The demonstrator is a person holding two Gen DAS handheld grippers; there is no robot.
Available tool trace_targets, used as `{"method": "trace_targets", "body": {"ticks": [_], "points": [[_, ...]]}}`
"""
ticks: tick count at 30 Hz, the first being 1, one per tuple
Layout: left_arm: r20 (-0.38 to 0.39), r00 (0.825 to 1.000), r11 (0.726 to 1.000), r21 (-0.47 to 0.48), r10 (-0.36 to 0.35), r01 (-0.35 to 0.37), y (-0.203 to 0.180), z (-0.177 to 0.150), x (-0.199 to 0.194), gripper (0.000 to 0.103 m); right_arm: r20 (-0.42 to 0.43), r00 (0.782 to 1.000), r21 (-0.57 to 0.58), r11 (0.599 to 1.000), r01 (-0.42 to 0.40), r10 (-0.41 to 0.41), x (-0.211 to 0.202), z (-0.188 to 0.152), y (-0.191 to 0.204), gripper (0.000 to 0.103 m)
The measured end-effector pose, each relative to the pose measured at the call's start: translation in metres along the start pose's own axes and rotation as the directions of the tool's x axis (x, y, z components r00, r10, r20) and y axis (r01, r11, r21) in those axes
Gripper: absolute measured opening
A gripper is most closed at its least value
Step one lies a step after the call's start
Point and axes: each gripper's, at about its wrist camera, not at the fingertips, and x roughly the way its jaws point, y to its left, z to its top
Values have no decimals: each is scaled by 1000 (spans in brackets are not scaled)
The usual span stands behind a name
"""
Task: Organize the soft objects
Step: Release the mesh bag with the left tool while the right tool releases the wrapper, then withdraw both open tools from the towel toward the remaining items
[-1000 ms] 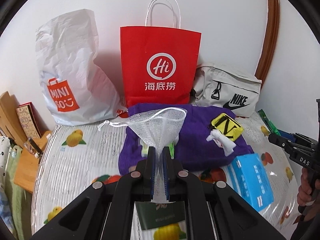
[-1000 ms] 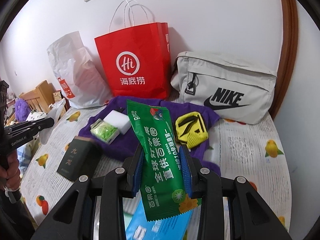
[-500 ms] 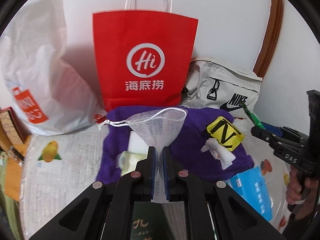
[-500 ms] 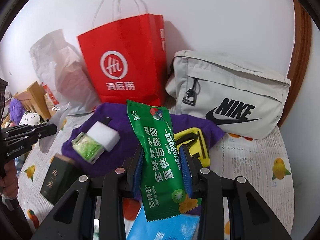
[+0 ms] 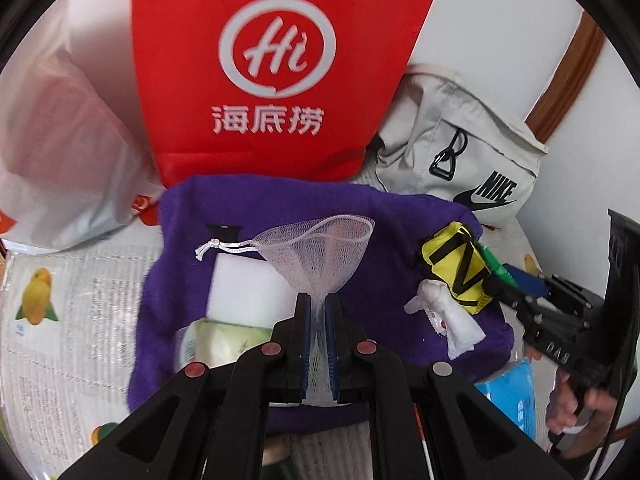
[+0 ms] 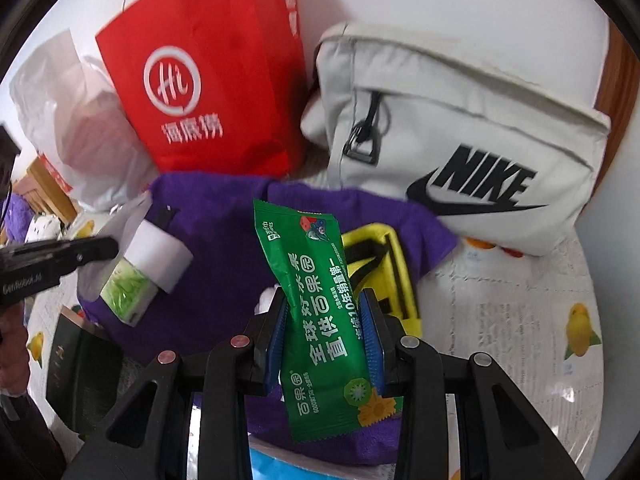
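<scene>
Purple towel (image 5: 280, 216) fills far more of both views than a second ago, and the red paper bag (image 5: 280, 60) behind it now runs off the top of the left view; we have carried both grippers toward the back edge of the worktop (image 5: 72, 300). The grey Nike bag (image 6: 460, 128) at the back right corner also looms larger. On the towel lie a white sponge block (image 5: 248, 284), a pale green tissue pack (image 5: 224, 344), a yellow pouch (image 5: 456, 268) and a small white cloth bundle (image 5: 452, 320).

Our left gripper (image 5: 318, 320) hovers level over the towel's near half, its jaws nearly closed and pinching the neck of a white mesh bag (image 5: 320, 252), whose mouth flares open above them. Our right gripper (image 6: 326, 320) sits above the towel's right side, jaws part open and clamped on the sides of a green snack packet (image 6: 320, 308) that stands upright between them.
</scene>
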Motion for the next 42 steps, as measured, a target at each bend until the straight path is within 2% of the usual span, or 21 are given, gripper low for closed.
{"method": "trace_targets", "body": {"ticks": [7, 14, 16, 20, 22, 24, 25, 30, 36, 39, 42], "points": [[-78, 997, 1000, 12, -12, 13, -4, -1, 30, 8, -54, 998, -36, 999, 7, -9, 22, -2, 6, 35], [-96, 995, 999, -15, -34, 32, 7, -1, 40, 9, -84, 996, -51, 999, -3, -1, 38, 5, 10, 35], [-104, 994, 999, -25, -37, 35, 10, -1, 41, 18, -93, 996, -59, 998, -19, 13, 41, 3, 12, 35], [-109, 993, 998, -20, -53, 51, 7, -1, 43, 28, -102, 995, -66, 997, -30, 23, 43, 2, 13, 39], [-110, 993, 999, -7, -52, 52, 3, -1, 42, 47, -101, 994, -66, 997, -39, 33, 44, 2, 12, 44], [-101, 994, 999, 12, -38, 39, 1, -2, 39, 59, -111, 992, -68, 995, -66, 58, 44, 1, 12, 54], [-94, 995, 999, 27, -21, 24, 0, -2, 38, 61, -111, 991, -75, 994, -78, 69, 43, 1, 14, 56], [-85, 996, 999, 38, 17, -14, 0, -2, 26, 63, -95, 995, -96, 994, -51, 42, 39, 1, 22, 60], [-34, 999, 999, 31, 38, -37, 3, -2, -4, 64, -51, 997, -31, 998, -58, 56, 14, -2, 16, 61], [31, 999, 999, 31, 40, -41, 1, -5, -29, 64, -28, 998, 4, 998, -65, 65, -8, -8, 13, 61], [93, 995, 998, 42, 40, -44, -4, -18, -60, 64, -9, 1000, -10, 1000, -20, 20, -34, -19, 15, 61]]}}
